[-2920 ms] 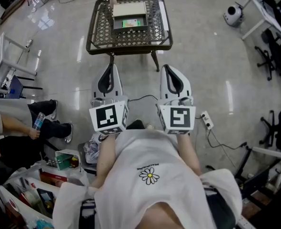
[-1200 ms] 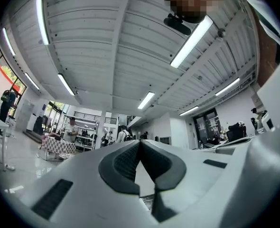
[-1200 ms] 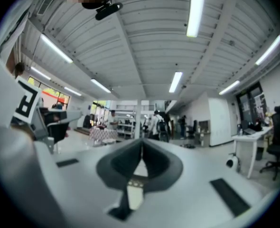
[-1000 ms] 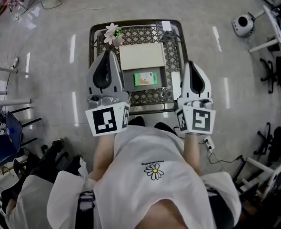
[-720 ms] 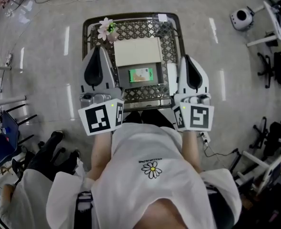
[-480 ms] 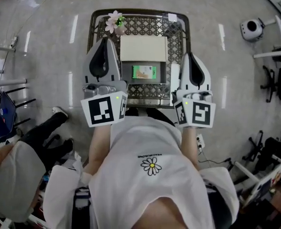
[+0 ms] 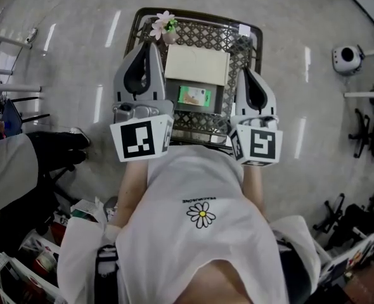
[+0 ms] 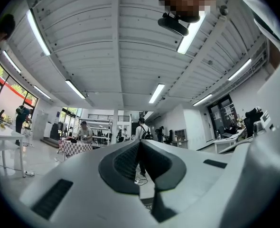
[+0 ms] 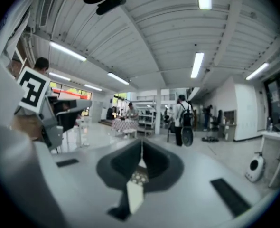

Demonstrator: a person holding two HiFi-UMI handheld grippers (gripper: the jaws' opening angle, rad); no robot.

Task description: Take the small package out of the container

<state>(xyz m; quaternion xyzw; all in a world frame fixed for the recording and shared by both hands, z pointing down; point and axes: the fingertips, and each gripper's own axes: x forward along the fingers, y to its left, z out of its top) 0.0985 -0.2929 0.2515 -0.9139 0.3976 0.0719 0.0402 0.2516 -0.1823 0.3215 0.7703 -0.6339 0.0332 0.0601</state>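
Head view, package: I see the small green package (image 7: 194, 96) lying inside the dark container (image 7: 216, 104) on the lattice table (image 7: 243, 45), with a cream board (image 7: 196, 64) just behind it.
Head view, claws: the left gripper (image 7: 150, 48) and right gripper (image 7: 247, 73) flank the container, both clear of the package.
Left gripper view: jaws pressed together, nothing between them.
Right gripper view: jaws pressed together, gripping nothing.

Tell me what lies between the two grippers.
Head view: the dark container holding the green small package, with a cream box beyond it, lies between the left gripper and right gripper on the lattice table.
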